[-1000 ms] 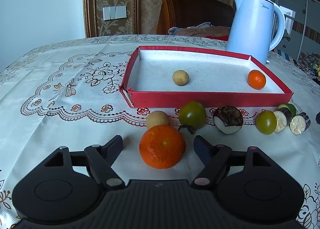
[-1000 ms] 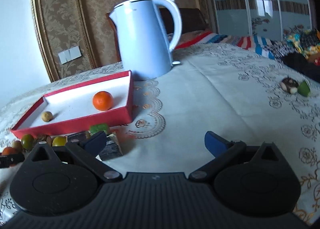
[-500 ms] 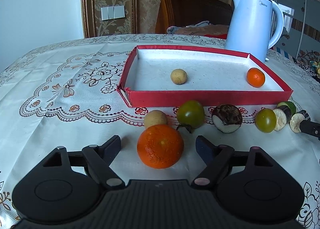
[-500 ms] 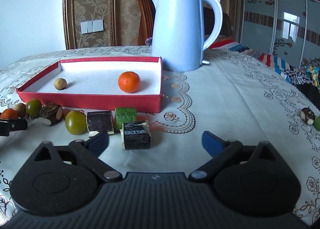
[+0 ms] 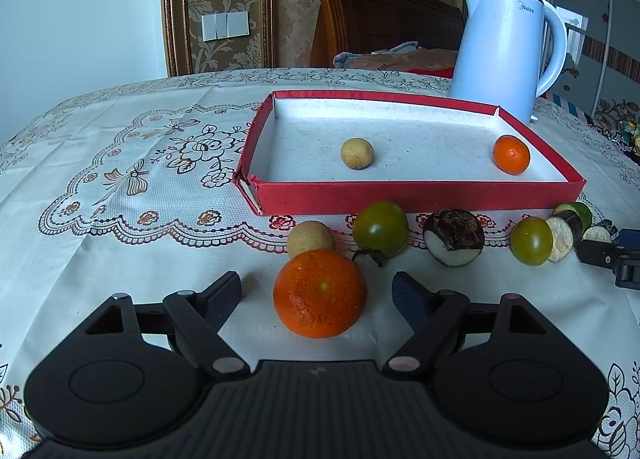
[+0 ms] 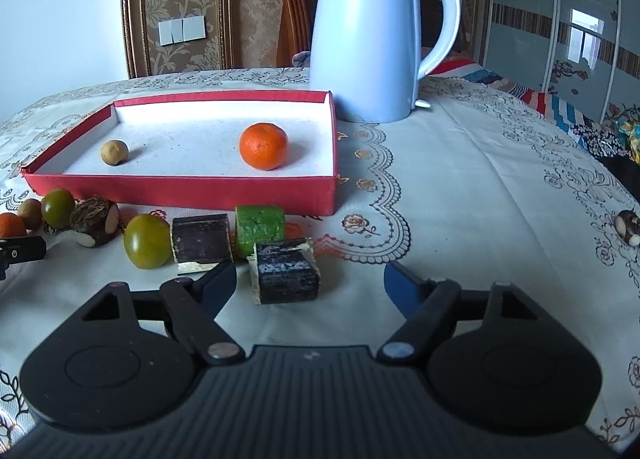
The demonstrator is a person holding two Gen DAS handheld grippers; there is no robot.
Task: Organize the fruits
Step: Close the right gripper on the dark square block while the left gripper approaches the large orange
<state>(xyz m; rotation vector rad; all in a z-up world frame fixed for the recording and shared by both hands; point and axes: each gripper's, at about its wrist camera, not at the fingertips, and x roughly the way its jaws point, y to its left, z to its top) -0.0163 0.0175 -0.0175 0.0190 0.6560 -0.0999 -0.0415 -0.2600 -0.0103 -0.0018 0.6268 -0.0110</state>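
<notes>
A: Near the front edge of the worktop (image 5: 100,259), how do the claws sit?

B: The left claw (image 5: 318,293) tilts down with its jaws apart, either side of a large orange (image 5: 320,293); a gap shows on both sides, so nothing is gripped. The right claw (image 6: 308,283) also tilts down. Its jaws have just been closing, yet they still stand apart, and the dark cut block (image 6: 286,273) sits between them nearer the left finger, not pressed.

A: And the red tray (image 6: 180,193)?

B: It lies toward the back edge, in front of the white kettle (image 6: 372,31). Inside are a small tan fruit (image 6: 114,152) and a small orange (image 6: 264,146), well apart.

A: What lines its front wall?

B: A row: a tan ball (image 5: 311,239), a green tomato (image 5: 380,227), a dark peeled bulb (image 5: 454,237), a second green tomato (image 6: 147,241), a brown block (image 6: 202,239) and a green block (image 6: 260,229).

A: Any change from a second ago?

B: The right claw's view has swung from the bare cloth by the kettle round to the row, and its tip now shows at the right edge of the left view. The left claw has kept its place.
</notes>
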